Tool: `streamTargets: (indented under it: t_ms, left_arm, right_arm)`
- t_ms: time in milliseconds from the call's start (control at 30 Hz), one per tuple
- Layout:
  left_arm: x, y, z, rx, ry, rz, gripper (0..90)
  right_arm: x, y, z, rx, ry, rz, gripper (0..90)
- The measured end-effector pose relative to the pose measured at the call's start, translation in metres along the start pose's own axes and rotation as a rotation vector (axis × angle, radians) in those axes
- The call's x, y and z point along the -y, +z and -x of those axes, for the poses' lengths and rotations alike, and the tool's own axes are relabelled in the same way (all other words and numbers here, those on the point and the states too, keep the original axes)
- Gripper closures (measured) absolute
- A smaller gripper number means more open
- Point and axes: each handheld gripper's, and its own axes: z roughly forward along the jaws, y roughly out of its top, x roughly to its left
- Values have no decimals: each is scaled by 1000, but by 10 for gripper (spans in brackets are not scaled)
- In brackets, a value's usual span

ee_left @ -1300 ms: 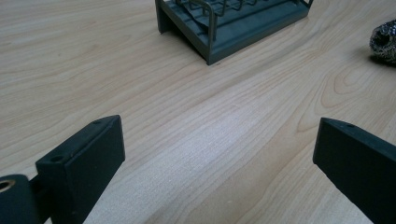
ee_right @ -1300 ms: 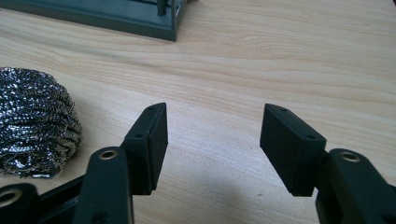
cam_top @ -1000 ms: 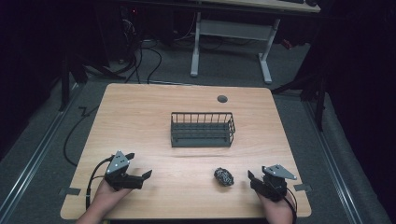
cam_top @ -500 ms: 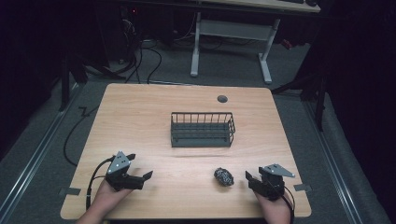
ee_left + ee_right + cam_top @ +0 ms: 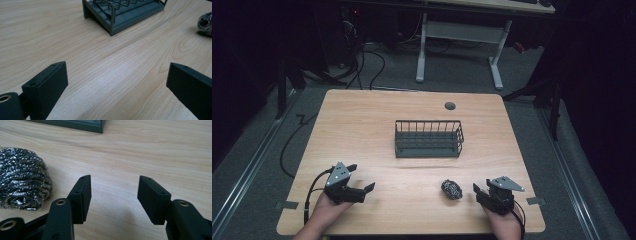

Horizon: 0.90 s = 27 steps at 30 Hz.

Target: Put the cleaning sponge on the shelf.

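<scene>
Gripping the springy, light steel scourer (image 5: 22,178) just beside your right tongs (image 5: 113,195) needs its rounded middle; both tongs gape empty, the right having just narrowed, the left tongs (image 5: 117,82) wide

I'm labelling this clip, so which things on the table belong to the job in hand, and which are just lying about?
Part of the job:
- crumpled silvery steel-wool scouring ball, apart from both grippers
- right gripper, jaws parted with nothing between them, having just been closing
- left gripper, open

Just lying about:
- dark grey wire rack
- round grey grommet in the wooden table
</scene>
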Motion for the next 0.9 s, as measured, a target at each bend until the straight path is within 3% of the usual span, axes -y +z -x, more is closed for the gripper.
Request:
streamTargets:
  t_ms: [200,400,600,667,867,900]
  left_arm:
    - [0,-1,1,-1,-3,-3,43]
    - [1,-1,1,1,-5,-3,43]
    - [0,1,0,7,-12,1,43]
    - [0,3,1,10,-7,-8,43]
    - [0,1,2,12,-8,-6,42]
    - [0,1,1,11,-16,-2,42]
  right_arm:
    - [-10,-3,-4,-19,-21,-6,448]
    - [-21,-5,0,-32,-13,-53,403]
    - [-25,-7,4,-50,36,-91,434]
    - [-27,-5,5,-42,43,-117,445]
    - [-30,-3,3,-60,3,-188,448]
    - [-32,-3,2,-78,-5,-225,428]
